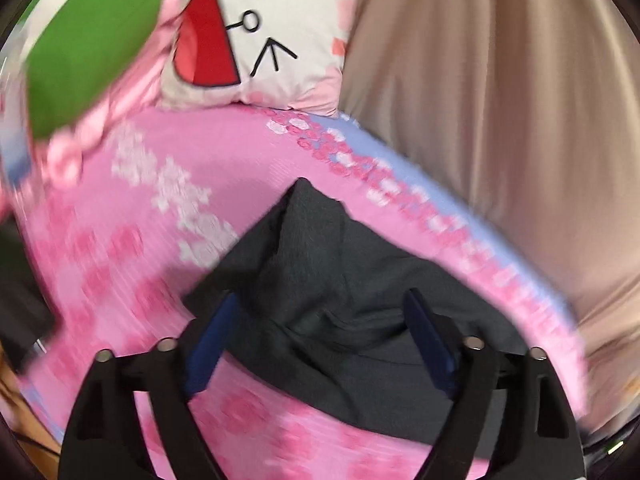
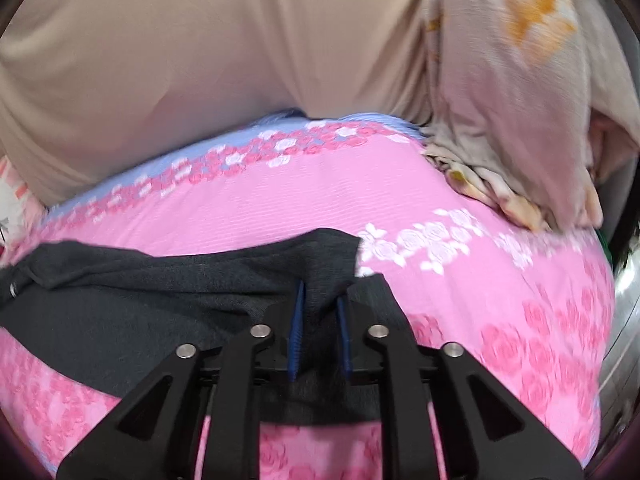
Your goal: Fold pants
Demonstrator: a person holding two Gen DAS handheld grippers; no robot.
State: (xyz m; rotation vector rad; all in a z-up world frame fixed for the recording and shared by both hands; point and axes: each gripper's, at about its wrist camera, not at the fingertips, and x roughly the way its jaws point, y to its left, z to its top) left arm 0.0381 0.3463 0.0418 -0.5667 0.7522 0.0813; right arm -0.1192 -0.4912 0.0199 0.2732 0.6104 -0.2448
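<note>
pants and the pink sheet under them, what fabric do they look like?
Pants: dark grey, matte, fine knit or woven grain, soft limp folds; probably a cotton blend, though blur leaves it open. Pink sheet: thin printed cloth with rose pattern and faint horizontal ribbing, matte; looks like cotton or polyester bedding.

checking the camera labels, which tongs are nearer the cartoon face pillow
Left. The left tongs point over the dark pants toward the pillow; from the right tongs it is only a sliver at the left edge.

Pink floral bedsheet (image 2: 280, 196), cartoon pillow (image 1: 260, 32)
</note>
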